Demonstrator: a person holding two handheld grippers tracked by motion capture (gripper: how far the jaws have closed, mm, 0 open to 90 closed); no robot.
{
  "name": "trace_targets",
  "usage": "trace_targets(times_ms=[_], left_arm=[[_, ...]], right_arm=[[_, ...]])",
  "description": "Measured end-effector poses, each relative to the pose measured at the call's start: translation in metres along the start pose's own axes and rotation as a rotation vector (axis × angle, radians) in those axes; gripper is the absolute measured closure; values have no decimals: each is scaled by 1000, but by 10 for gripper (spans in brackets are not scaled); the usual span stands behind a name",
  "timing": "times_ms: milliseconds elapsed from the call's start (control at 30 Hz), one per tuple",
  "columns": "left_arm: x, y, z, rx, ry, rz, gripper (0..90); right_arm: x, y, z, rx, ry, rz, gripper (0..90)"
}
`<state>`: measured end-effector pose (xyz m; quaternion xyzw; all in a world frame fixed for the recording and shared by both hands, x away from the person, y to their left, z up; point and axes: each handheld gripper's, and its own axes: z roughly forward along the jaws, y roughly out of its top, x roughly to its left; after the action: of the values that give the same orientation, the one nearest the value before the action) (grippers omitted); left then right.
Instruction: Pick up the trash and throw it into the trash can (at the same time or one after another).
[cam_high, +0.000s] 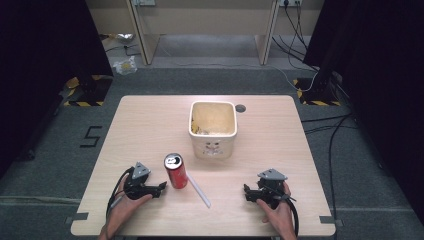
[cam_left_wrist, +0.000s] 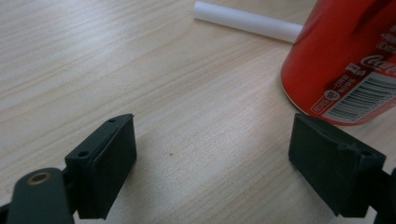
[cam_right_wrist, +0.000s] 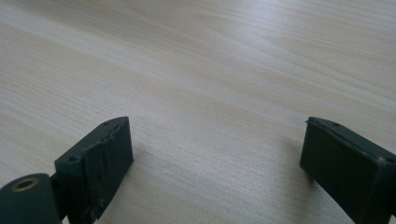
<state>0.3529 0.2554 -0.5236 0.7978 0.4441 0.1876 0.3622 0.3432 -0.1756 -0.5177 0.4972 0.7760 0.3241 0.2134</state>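
A red soda can (cam_high: 176, 171) stands upright on the wooden table (cam_high: 150, 125), just in front of a cream square bin (cam_high: 213, 129). A white straw (cam_high: 199, 190) lies on the table to the can's right. My left gripper (cam_high: 161, 188) rests low on the table just left of the can, jaws wide open with nothing between them. In the left gripper view the can (cam_left_wrist: 345, 60) stands ahead to the right of my left gripper (cam_left_wrist: 212, 163), with the straw (cam_left_wrist: 247, 21) beyond. My right gripper (cam_high: 246, 192) lies at the front right, and its own view shows the right gripper (cam_right_wrist: 217, 163) open over bare wood.
The bin holds some scraps at its bottom. A small dark hole (cam_high: 240, 108) sits in the table beside the bin's far right corner. Cables and black stands with striped bases stand on the floor beyond the table.
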Motion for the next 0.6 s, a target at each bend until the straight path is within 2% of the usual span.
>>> trace_targets(times_ms=[400, 567, 600], left_arm=[[0, 0, -1, 1, -5, -1, 152], [0, -2, -3, -9, -20, -2, 160], [0, -3, -4, -17, -50, -22, 162]], right_arm=[[0, 0, 0, 2, -5, 6, 90], [0, 0, 0, 2, -2, 3, 85], [0, 0, 0, 2, -1, 1, 84]])
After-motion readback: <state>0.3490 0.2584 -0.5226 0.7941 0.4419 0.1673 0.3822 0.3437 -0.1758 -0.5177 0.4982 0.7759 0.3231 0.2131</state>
